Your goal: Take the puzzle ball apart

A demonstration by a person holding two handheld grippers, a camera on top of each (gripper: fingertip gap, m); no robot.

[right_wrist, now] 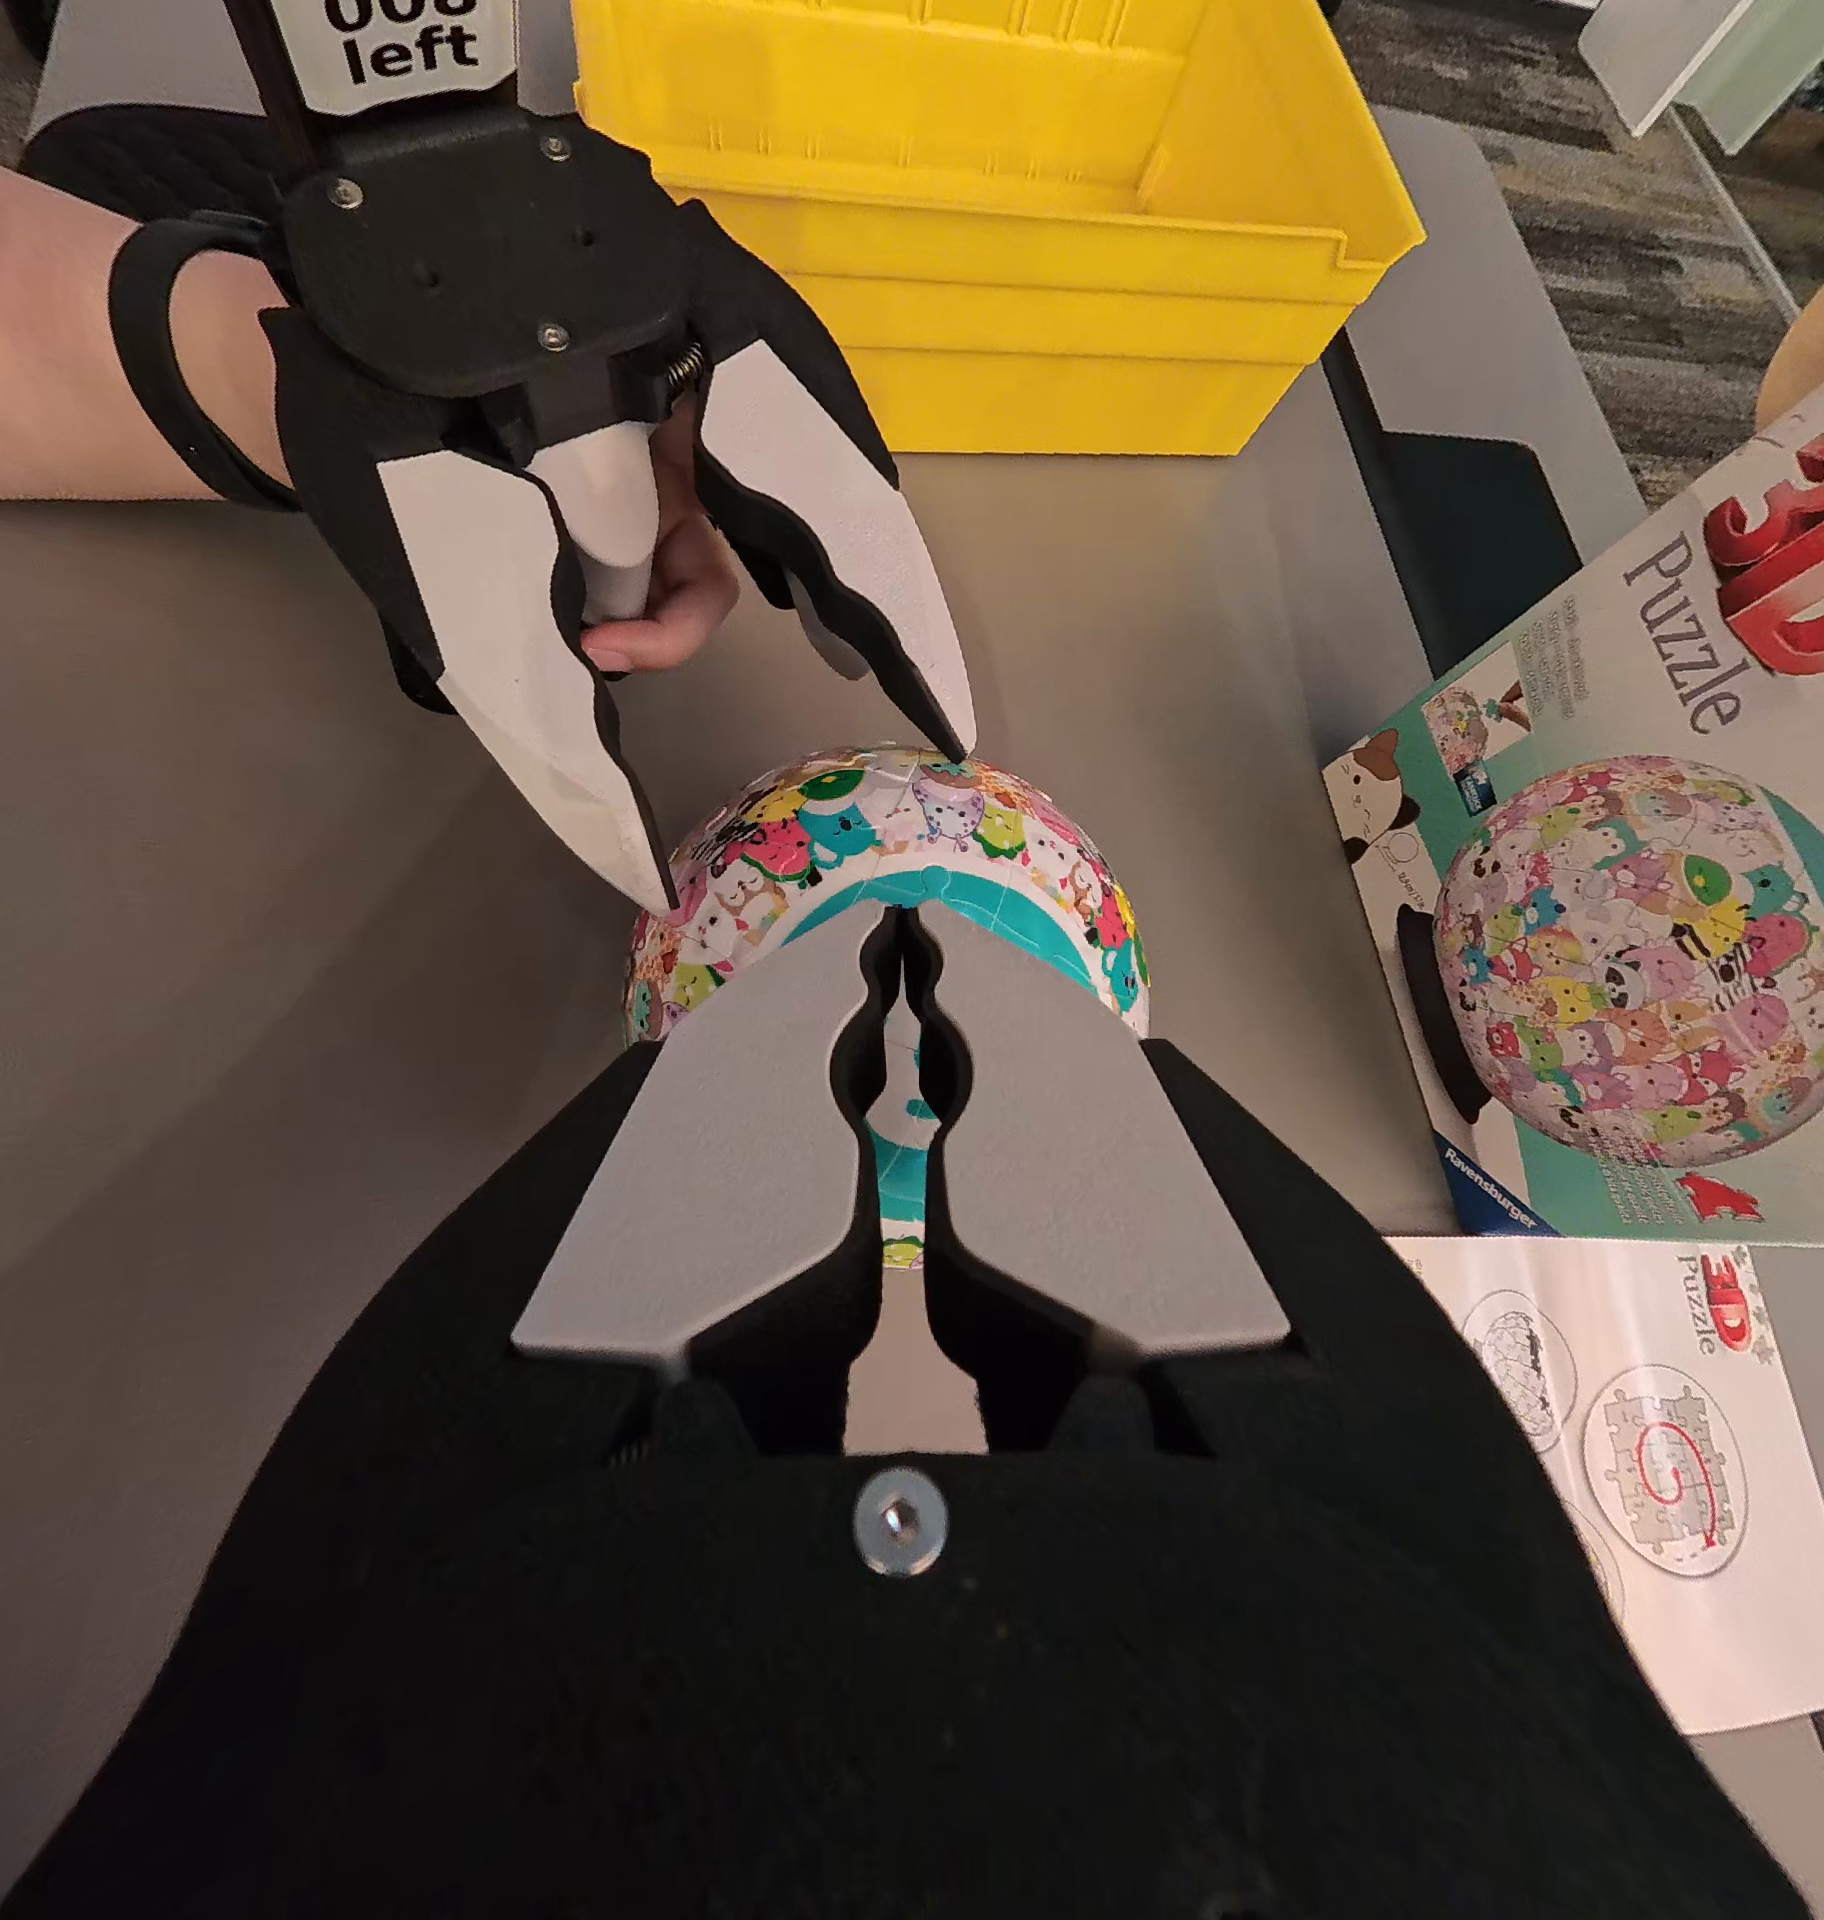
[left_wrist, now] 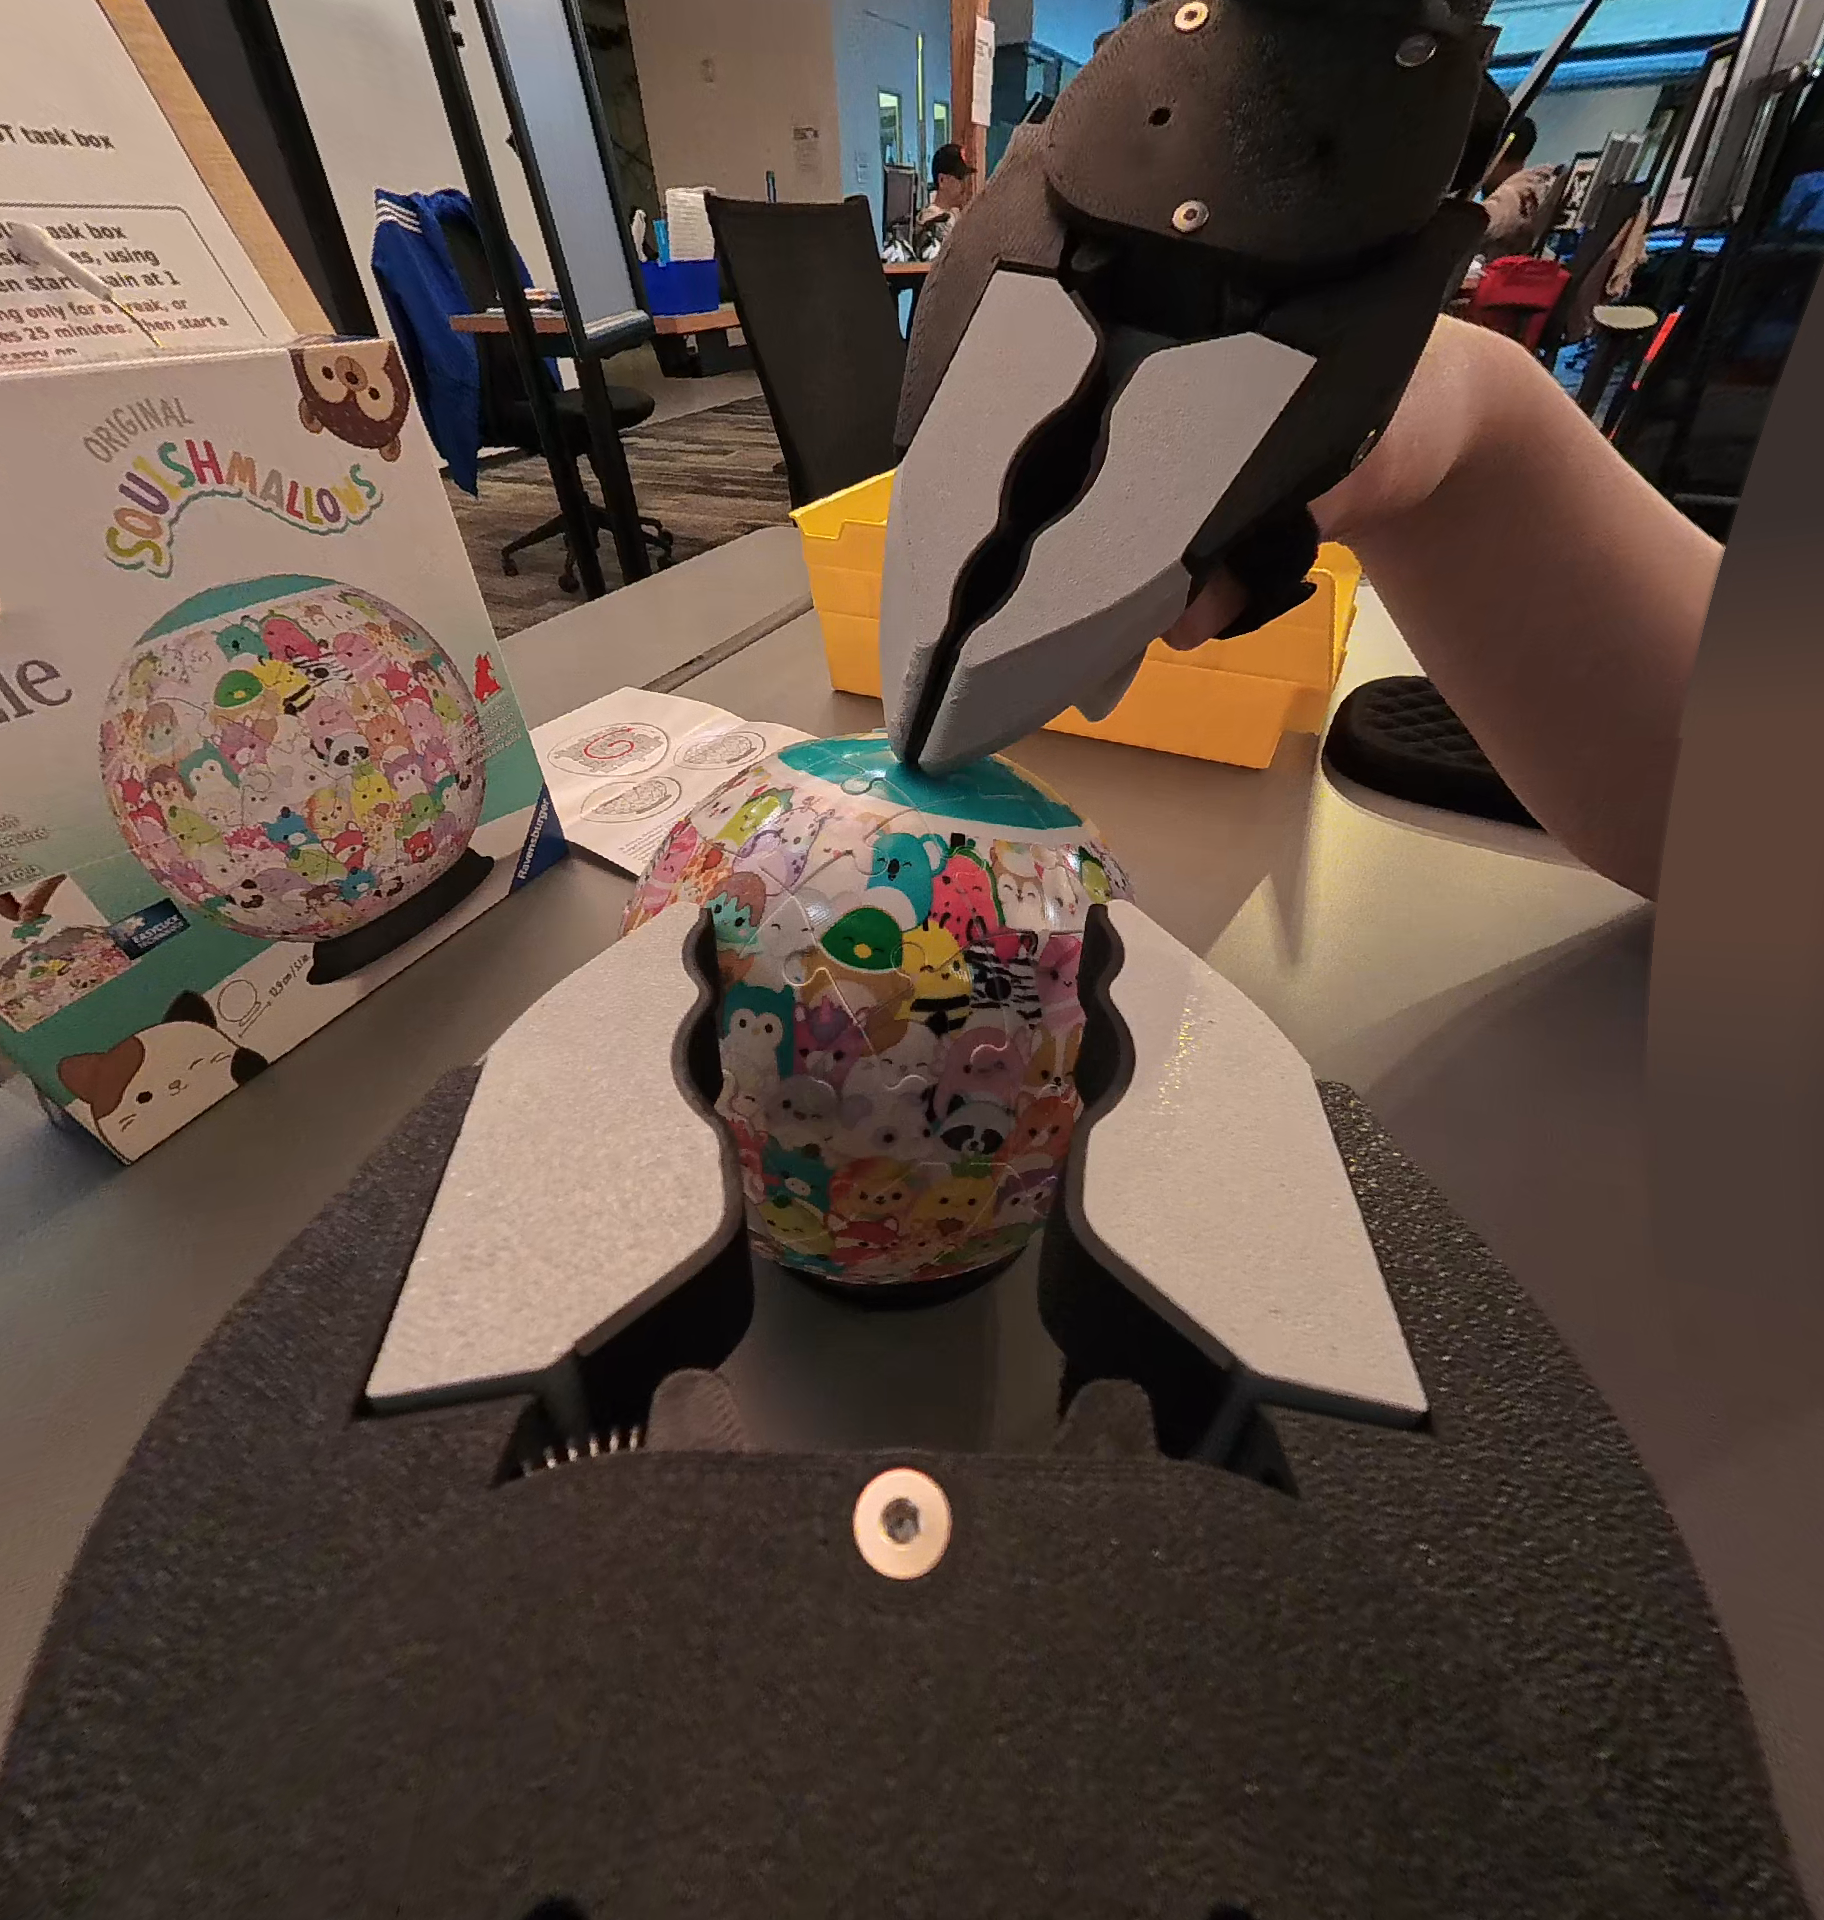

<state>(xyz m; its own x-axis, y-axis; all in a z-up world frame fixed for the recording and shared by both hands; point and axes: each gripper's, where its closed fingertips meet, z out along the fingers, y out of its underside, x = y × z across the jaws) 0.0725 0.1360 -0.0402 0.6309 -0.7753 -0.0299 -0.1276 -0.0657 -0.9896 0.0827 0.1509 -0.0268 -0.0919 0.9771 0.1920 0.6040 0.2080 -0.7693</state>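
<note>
Left wrist view | left gripper (left_wrist: 903, 935) spread wide, fingers flanking puzzle ball (left_wrist: 887, 1039) | right gripper (left_wrist: 929, 753) closed, tips on ball's teal cap (right_wrist: 918, 894) | grey table (left_wrist: 1355, 987).

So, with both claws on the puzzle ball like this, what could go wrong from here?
1. The right claw presses shut tips on the teal cap of the puzzle ball. It might slip off the curve instead of lifting a piece.
2. The left claw spans the ball's sides wide open. A hard squeeze may buckle the shell.
3. The ball sits on a small dark stand, so a sideways push could tip it off.
</note>
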